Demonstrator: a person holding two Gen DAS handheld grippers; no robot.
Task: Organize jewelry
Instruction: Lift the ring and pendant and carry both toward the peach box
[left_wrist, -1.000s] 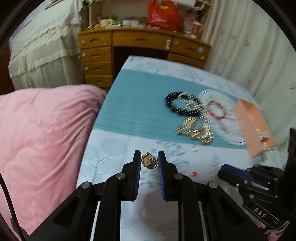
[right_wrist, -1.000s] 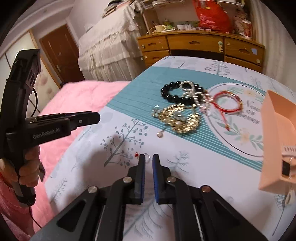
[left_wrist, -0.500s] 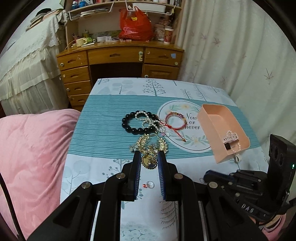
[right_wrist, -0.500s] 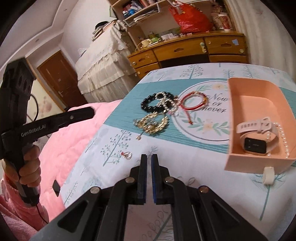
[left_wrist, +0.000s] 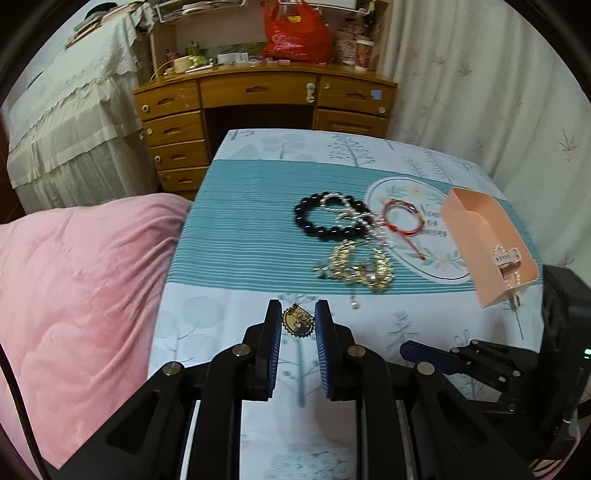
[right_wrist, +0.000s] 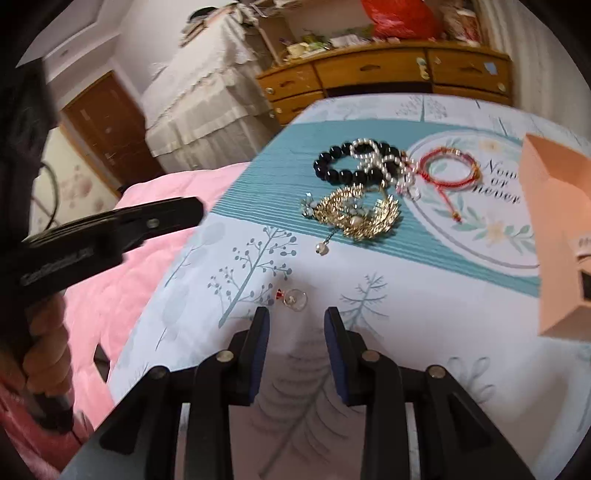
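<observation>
a table (left_wrist: 236, 229) is seen draped in a smooth printed cloth, pale with tree motifs and crossed by a teal striped band with a round lettered medallion. beside it a quilted pink bedspread (left_wrist: 74, 280) is spread, soft and puffy.

on the cloth's right side a rectangular peach plastic tray (left_wrist: 476, 236) is set; in it a pale pink strapped watch (left_wrist: 506, 256) and a fine string of small pearls are held, the pearls trailing over the near rim.

well apart from the tray, on the teal band, the loose jewelry is heaped: a bracelet of large glossy black round beads (right_wrist: 341, 170) is overlapped by a white pearl strand (right_wrist: 384, 162), a thin red cord bracelet (right_wrist: 448, 168) lies on the medallion, and a spiky gold metal piece with pearl drops (right_wrist: 354, 216) lies just nearer.

the left tool (left_wrist: 298, 320) is pinched on a small round gold brooch with a toothed edge (left_wrist: 297, 322), held clear above the cloth.

the right tool (right_wrist: 296, 326) has just been opening and is spread with nothing between its blue ribbed pads; just beyond its tips a small clear ring with a tiny red ornament (right_wrist: 293, 298) lies on the pale cloth.
</observation>
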